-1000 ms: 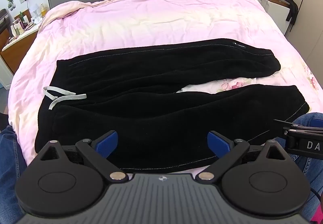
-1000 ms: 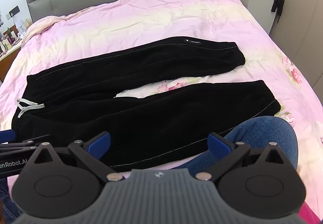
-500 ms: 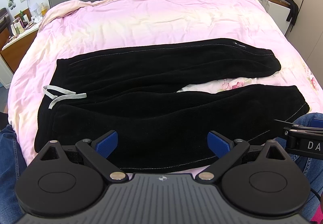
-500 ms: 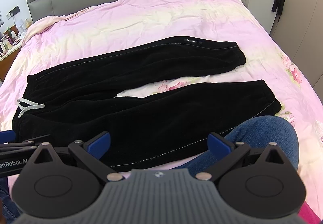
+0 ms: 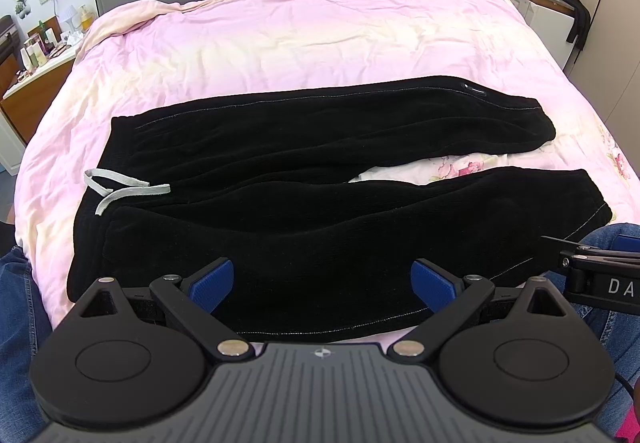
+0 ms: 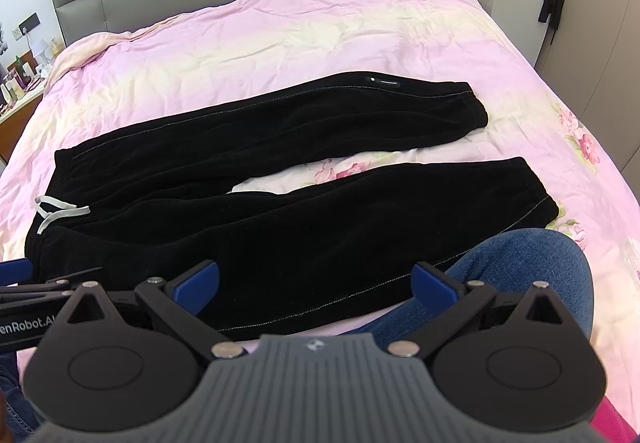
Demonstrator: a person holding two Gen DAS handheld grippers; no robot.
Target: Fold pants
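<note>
Sweatpants (image 5: 304,179), black and fleecy, lie spread flat across the near half of the bed (image 5: 320,35), waistband toward its left edge and both cuffs toward its right edge, the two legs parted in a narrow V with flowered duvet showing between them. I read the fabric as soft, thick and limp: it will sag and drag rather than hold a line, and the nap should grip the blue pads well, so slipping worries me less than pinching only the top layer. My left gripper (image 5: 322,277) is spread wide and holds nothing, hovering over the near leg close to the bed's near edge; my right gripper (image 6: 314,281) is likewise wide and empty, above that same near leg, with my denim-clad knee (image 6: 520,267) just beside it. I would take hold at the stiffer, seamed parts: the left gripper at the near corner of the waistband (image 5: 86,243), below the pale drawstring (image 5: 124,189), and the right gripper at the near cuff (image 6: 536,199), where the ribbed hem gives something firm to bite. Lifted together from those two ends, the near leg should carry over onto the far leg (image 6: 280,123) without bunching. The drawstring is loose and could snag a finger, so I would keep clear of it.
</note>
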